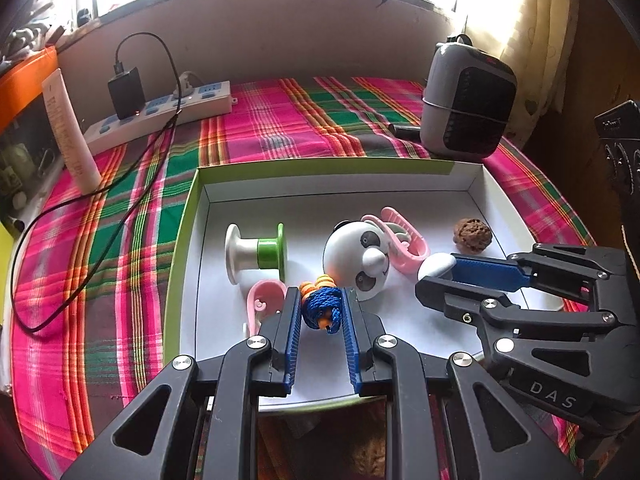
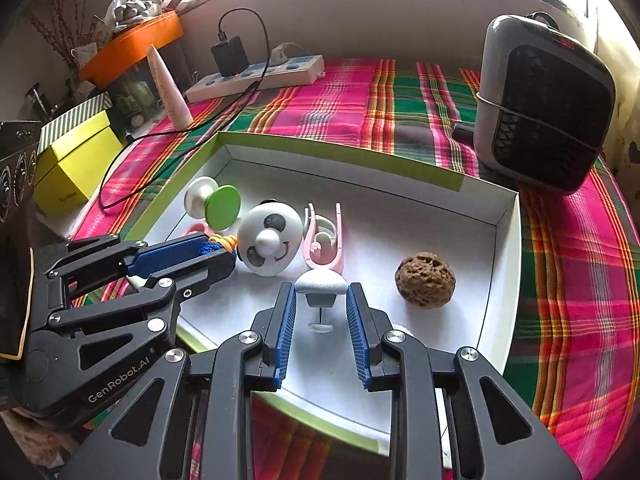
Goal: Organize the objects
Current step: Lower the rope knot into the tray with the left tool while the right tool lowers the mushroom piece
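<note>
Blue cord bundle lengthwise between pads

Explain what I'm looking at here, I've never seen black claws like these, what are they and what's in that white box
These are two handheld grippers, each worked by a person, with a wide-angle camera on each looking forward along its two blue-padded fingers. One picture comes from the left gripper, the other from the right gripper; each also catches the other from the side.

Below them a shallow white box with a green rim lies on a pink and green checked cloth. In it are a panda face toy, a white and green spool, two pink clips and a brown wrinkled nut.

The left gripper is shut on a bundle of blue cord with orange pieces. The right is shut on a small white knob-shaped piece. Behind stand a power strip and a small heater.
</note>
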{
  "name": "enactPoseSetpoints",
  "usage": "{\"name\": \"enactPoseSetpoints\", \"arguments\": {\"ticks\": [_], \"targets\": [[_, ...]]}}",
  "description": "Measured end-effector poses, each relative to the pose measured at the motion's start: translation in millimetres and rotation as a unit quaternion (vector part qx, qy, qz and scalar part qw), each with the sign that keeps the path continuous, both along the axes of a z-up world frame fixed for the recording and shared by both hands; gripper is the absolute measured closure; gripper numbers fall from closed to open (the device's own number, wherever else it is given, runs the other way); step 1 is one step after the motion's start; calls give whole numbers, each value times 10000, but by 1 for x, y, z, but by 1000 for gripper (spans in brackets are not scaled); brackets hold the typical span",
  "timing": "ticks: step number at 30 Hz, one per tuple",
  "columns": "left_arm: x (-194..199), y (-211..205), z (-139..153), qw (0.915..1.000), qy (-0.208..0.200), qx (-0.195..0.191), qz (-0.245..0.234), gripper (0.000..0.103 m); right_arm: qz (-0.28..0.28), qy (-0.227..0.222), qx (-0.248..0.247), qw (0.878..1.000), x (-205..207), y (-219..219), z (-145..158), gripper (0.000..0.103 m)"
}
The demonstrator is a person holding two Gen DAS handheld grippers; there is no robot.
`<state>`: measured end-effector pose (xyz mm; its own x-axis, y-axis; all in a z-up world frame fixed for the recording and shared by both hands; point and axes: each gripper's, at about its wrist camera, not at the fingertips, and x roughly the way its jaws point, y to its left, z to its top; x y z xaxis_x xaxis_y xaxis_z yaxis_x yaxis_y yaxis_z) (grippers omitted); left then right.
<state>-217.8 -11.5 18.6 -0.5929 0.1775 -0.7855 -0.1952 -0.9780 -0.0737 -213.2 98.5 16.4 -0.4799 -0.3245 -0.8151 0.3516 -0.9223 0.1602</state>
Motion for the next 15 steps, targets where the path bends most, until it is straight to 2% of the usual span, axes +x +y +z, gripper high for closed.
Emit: {"name": "enactPoseSetpoints", "arguments": {"ticks": [15], "targets": [[-14, -3, -3, 10000, 0, 29, 80, 84, -86, 127, 180, 9997, -11, -3, -3, 76]]}}
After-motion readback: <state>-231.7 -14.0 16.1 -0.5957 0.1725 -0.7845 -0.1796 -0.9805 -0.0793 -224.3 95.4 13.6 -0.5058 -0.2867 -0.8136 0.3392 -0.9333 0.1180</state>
